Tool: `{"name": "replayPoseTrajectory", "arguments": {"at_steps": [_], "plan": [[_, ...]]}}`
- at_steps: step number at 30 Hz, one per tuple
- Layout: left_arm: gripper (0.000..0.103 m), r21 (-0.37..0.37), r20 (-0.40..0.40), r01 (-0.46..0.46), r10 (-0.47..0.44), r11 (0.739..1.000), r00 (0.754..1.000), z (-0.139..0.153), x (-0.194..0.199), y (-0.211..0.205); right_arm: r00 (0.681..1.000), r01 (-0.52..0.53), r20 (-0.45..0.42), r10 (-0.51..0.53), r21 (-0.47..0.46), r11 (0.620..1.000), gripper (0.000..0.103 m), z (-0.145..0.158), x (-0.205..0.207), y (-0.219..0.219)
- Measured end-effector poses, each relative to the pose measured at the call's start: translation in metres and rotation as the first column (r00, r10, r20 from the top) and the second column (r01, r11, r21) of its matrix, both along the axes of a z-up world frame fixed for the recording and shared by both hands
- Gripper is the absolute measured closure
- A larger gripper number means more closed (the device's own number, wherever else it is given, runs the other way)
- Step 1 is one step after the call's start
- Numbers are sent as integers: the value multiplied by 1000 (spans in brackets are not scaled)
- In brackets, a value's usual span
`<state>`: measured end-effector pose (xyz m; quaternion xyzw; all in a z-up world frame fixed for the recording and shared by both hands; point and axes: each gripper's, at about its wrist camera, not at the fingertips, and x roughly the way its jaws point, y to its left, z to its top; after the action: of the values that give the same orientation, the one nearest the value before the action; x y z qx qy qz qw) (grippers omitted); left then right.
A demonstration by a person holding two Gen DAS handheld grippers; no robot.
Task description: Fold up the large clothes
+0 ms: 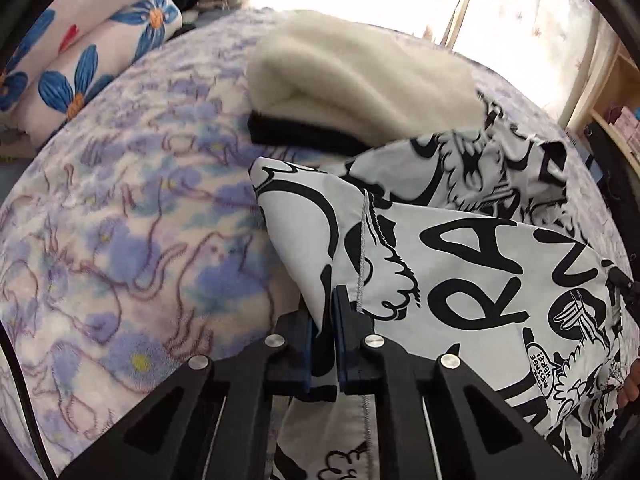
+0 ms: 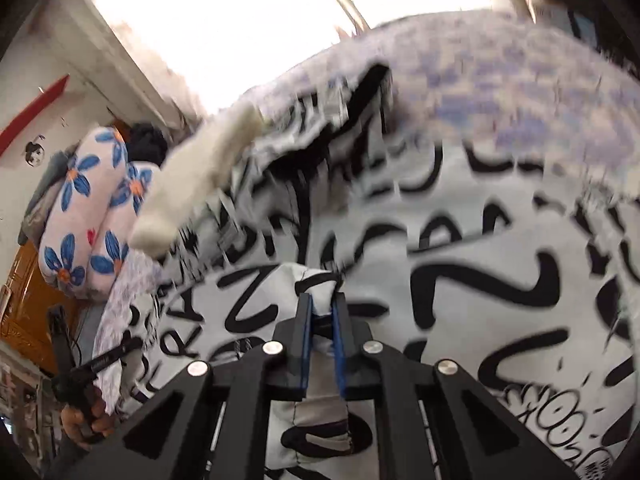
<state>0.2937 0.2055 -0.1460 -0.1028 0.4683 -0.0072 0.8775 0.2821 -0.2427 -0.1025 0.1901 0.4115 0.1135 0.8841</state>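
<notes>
My left gripper (image 1: 325,320) is pinching a fold of the black-and-white printed garment (image 1: 472,264), blue pads pressed against the cloth with a stitched hem edge and a loose grey thread running up from the right pad. The garment lies bunched on the bed (image 1: 120,208), which has a purple-blue floral fleece cover; the cloth spreads from the near centre out to the right, big black letters readable on it. Just beyond it, farther up the bed, sits a folded cream fleece piece (image 1: 360,76) on top of a black folded item (image 1: 304,132), touching the garment's far edge. Far left I see floral pillows (image 1: 80,52) with blue flowers. In the right wrist view my right gripper (image 2: 320,312) is clamped on a bunched corner of the same garment (image 2: 460,260), fabric squeezed between the blue pads and hanging below them. That view is motion-blurred, detail on the far cloth is hard to read. The cream piece (image 2: 200,176) shows left of centre, the pillows (image 2: 92,216) further left, and the other gripper with the holding hand (image 2: 86,420) at near left, at the garment's left edge
</notes>
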Motion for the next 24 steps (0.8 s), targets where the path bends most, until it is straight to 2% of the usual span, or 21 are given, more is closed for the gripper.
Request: {"name": "replayPoseTrajectory", "arguments": {"at_steps": [1, 4, 5, 7, 11, 13, 15, 18, 21, 24], "plan": [[96, 9, 6, -3, 3, 1000, 1000, -1, 0, -2, 1000, 13, -8, -14, -30, 999, 96, -2, 4, 1], [95, 73, -21, -6, 8, 997, 1000, -16, 6, -9, 991, -7, -135, -8, -113, 994, 94, -32, 18, 10], [91, 90, -34, -7, 10, 996, 999, -22, 7, -10, 981, -26, -193, 2, -125, 992, 92, -43, 21, 13], [87, 100, -44, -12, 16, 995, 999, -27, 8, -6, 972, -15, -233, -14, -123, 992, 87, -48, 18, 10], [80, 104, -35, -27, 31, 994, 999, -11, -4, 4, 987, 40, -148, -63, -154, 987, 87, -20, -3, 8], [70, 101, -13, -29, 31, 994, 999, 4, -13, 3, 993, 45, -99, -64, -181, 982, 87, -6, -16, 13], [50, 100, 30, -27, 24, 995, 999, 20, -25, -3, 997, 18, -69, -34, -222, 975, 87, 5, -25, 26], [44, 67, 127, 23, -32, 997, 991, 46, -49, -29, 997, -42, -71, 24, -258, 965, 87, 10, -36, 52], [43, 69, 109, 95, -102, 993, 989, 53, -63, -67, 991, -123, -74, 108, -234, 964, 87, 8, -45, 85], [43, 29, 108, 126, -129, 992, 986, 43, -72, -99, 983, -180, -69, 169, -225, 958, 87, 1, -52, 112]]}}
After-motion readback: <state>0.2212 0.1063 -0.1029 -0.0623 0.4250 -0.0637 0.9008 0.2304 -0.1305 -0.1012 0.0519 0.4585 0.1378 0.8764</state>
